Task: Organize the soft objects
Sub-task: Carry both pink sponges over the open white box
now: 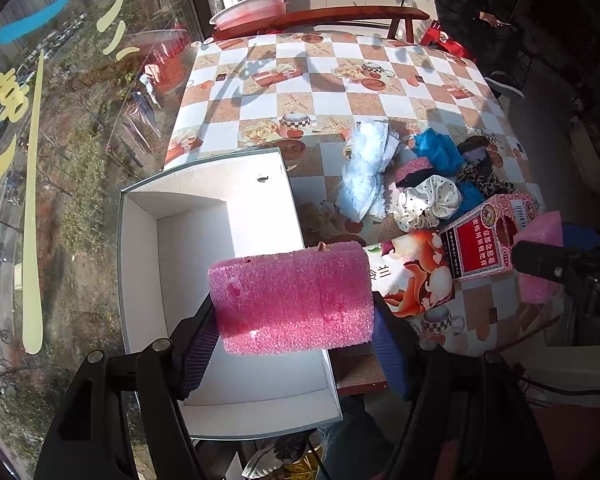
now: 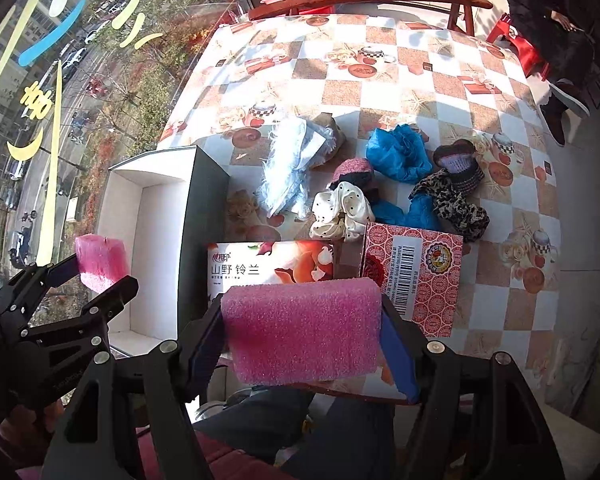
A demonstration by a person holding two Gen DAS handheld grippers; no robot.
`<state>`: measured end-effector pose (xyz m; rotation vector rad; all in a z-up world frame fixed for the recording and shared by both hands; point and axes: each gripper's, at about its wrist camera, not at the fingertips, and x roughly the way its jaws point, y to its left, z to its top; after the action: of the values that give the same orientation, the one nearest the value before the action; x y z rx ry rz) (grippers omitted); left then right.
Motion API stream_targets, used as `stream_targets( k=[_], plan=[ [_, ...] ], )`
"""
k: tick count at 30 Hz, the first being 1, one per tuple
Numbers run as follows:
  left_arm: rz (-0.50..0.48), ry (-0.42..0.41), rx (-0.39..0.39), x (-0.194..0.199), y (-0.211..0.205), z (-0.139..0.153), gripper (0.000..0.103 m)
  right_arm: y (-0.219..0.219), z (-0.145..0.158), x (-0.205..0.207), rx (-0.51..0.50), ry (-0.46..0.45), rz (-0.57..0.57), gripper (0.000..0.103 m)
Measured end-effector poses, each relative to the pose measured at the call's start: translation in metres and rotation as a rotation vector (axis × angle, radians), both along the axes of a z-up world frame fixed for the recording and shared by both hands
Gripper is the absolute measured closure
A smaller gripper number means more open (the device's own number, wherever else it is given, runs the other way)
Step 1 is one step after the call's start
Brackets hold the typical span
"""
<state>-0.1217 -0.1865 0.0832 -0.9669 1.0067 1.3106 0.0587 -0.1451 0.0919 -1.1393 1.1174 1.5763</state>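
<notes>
1. We pinch a pink foam block between the fingers of our left gripper, above the white box, which looks empty.
2. Our right gripper is clamped on a second foam block, near the table's front edge, by the tissue pack and red carton.
3. Nothing seems stored yet. The scrunchies, blue fabric and fluffy pale-blue piece lie loose on the tablecloth, so most sorting remains.
</notes>
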Motion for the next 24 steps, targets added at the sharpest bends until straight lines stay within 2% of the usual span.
stream_targets(
  k=[14,24],
  plan=[
    [0.077,-0.007,0.008,-0.026,-0.005,0.000,0.029,0.006,0.001,-0.032,0.010,-0.014,0.083,0.032],
    [0.099,-0.008,0.006,-0.035,-0.007,-0.001,0.029,0.005,0.001,-0.042,0.012,-0.014,0.113,0.032]
  ],
)
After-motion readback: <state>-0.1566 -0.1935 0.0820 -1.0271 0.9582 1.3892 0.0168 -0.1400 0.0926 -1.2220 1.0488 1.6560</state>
